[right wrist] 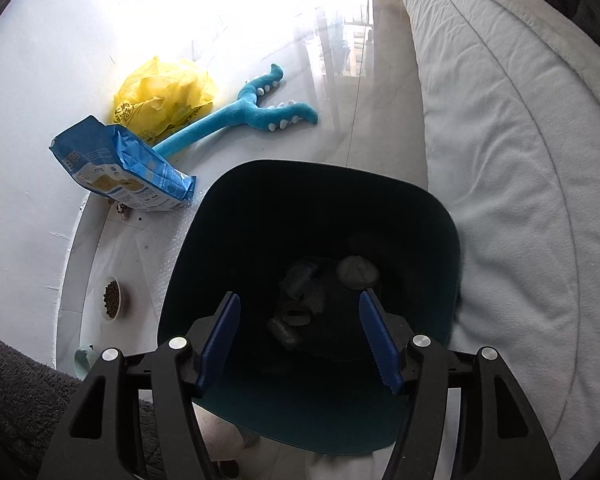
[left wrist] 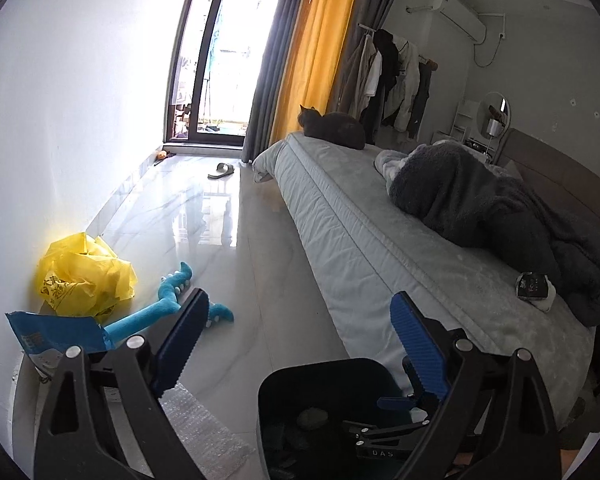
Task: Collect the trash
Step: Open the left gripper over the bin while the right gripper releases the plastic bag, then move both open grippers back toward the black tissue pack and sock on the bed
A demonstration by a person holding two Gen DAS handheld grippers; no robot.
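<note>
A dark trash bin (right wrist: 320, 170) stands on the floor beside the bed (right wrist: 520, 140). Inside it lie a crumpled grey wad (right wrist: 357, 271) and several dark scraps (right wrist: 296, 314). My right gripper (right wrist: 299, 294) points down into the bin's mouth, open, with nothing between its blue pads. My left gripper (left wrist: 298, 296) is open wide above the bin's rim (left wrist: 324, 362), looking along the room, and holds nothing. A crumpled yellow plastic bag (left wrist: 86, 276) (right wrist: 166, 92) lies by the wall. A small black-and-white packet (left wrist: 534, 286) sits on the bed next to a dark blanket (left wrist: 500, 216).
A blue pet-food bag (right wrist: 120, 164) leans at the wall, with a blue plush toy (right wrist: 236, 116) beside it. Bubble wrap (left wrist: 204, 428) lies on the floor. A bowl of kibble (right wrist: 111, 298) sits near the wall. A cat (left wrist: 334, 128) rests on the bed's far end; a slipper (left wrist: 221, 170) lies beyond.
</note>
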